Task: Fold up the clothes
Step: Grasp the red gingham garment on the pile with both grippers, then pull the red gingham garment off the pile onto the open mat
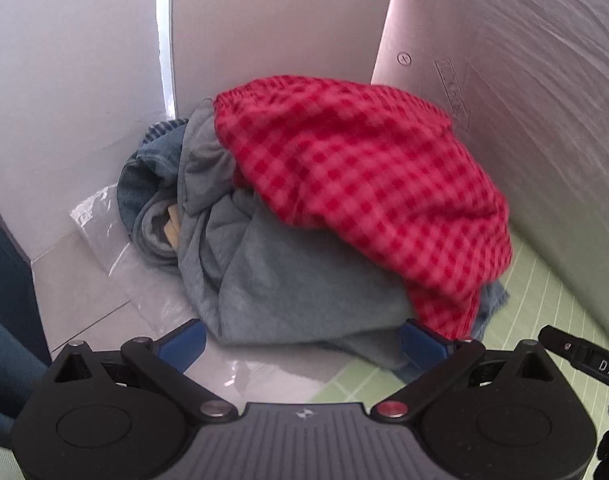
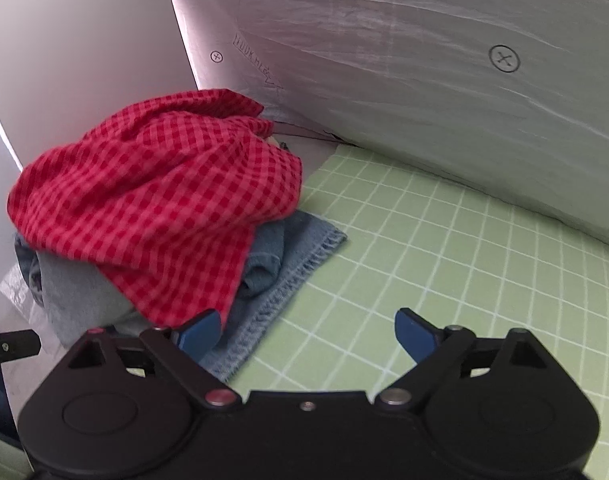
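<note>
Heaping up against the white panels [image 1: 264,40], the clothes pile is the landmark — a red checked garment [image 1: 360,188] draped over its top, a grey garment [image 1: 288,280] bunched beneath, and blue denim [image 1: 156,160] at the pile's far left. A stitched blue hem [image 2: 288,284] spills from the pile's base onto the green grid mat [image 2: 444,248]. Clear plastic [image 1: 100,216] lies left of the pile. The left gripper [image 1: 302,344] hangs just before the pile, fingers spread wide, gripping nothing; the right gripper [image 2: 306,332] — equally wide and empty — sits at the pile's right edge, over the mat.
</note>
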